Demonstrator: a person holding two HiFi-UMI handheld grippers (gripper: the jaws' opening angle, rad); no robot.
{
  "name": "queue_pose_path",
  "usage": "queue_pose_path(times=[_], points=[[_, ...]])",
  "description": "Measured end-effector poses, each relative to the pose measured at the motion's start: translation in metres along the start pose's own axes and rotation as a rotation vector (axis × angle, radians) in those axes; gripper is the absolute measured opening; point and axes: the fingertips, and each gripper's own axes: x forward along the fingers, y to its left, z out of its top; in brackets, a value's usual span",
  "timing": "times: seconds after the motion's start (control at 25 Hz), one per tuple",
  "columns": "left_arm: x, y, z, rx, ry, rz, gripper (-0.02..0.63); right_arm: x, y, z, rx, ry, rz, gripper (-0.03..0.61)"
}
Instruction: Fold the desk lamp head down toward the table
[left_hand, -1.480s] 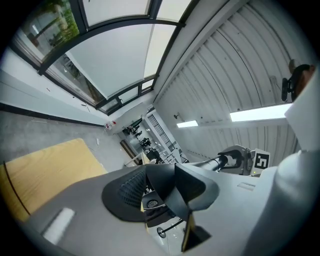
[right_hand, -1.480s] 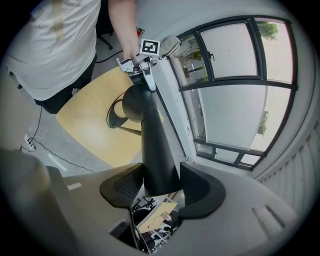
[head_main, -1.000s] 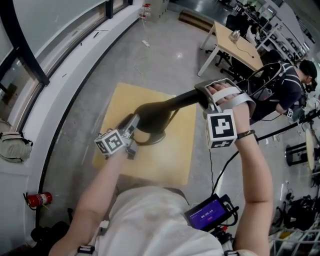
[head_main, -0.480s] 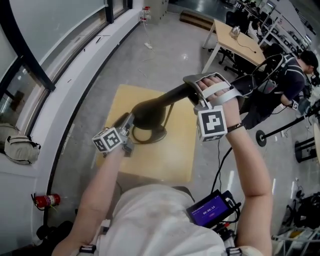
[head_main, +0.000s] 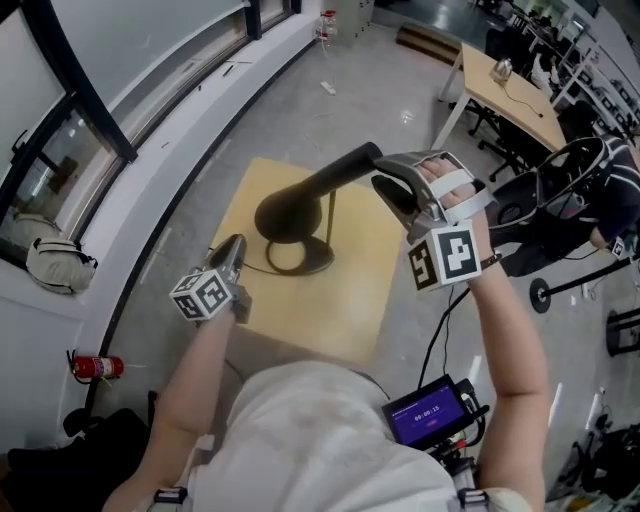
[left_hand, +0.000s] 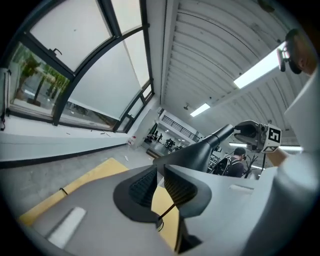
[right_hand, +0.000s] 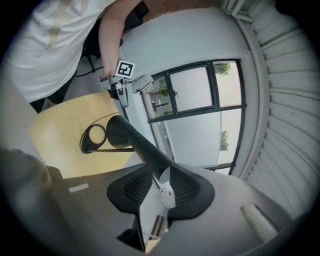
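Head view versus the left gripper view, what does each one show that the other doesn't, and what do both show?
Only the head view: the red fire extinguisher on the floor and the small device with a lit screen. Only the left gripper view: the long ceiling light strip. Both: the black desk lamp on the square yellow table.

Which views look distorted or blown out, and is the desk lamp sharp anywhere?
Head view: wide-angle bend bows the window ledge; the desk lamp is sharp and evenly lit. Left gripper view: heavy fisheye with black corners, and the ceiling light strip is blown out. Right gripper view: same fisheye, window panes bright yet readable, lamp in focus.
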Motion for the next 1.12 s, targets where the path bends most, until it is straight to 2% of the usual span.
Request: queue_pose_path(times=[0.08, 0.16, 0.44, 0.6, 0.88, 0.96, 1.12], points=[[-0.015, -0.008, -0.002, 0.040, -0.009, 0.025, 0.033, -0.008, 0.006, -0.006, 0.101, -0.049, -0.013, 0.063], [-0.028, -0.016, -0.005, 0.076, -0.020, 0.039, 0.025, -0.012, 0.022, -0.012, 0.199, -0.081, 0.018, 0.012], [-0.064, -0.055, -0.029, 0.206, 0.009, 0.022, 0.002, -0.021, 0.108, -0.015, 0.536, -0.173, 0.190, 0.011], [-0.076, -0.076, -0.049, 0.233, 0.031, 0.029, 0.002, -0.036, 0.156, -0.006, 0.848, -0.254, 0.295, 0.011], [-0.099, -0.102, -0.095, 0.248, 0.083, 0.056, 0.002, -0.064, 0.212, -0.006, 1.320, -0.351, 0.318, 0.012], [-0.106, -0.112, -0.102, 0.244, 0.080, 0.060, 0.002, -0.073, 0.226, -0.002, 1.400, -0.380, 0.320, 0.012], [-0.114, -0.127, -0.107, 0.258, 0.068, 0.046, 0.002, -0.081, 0.240, 0.018, 1.469, -0.427, 0.332, 0.012]])
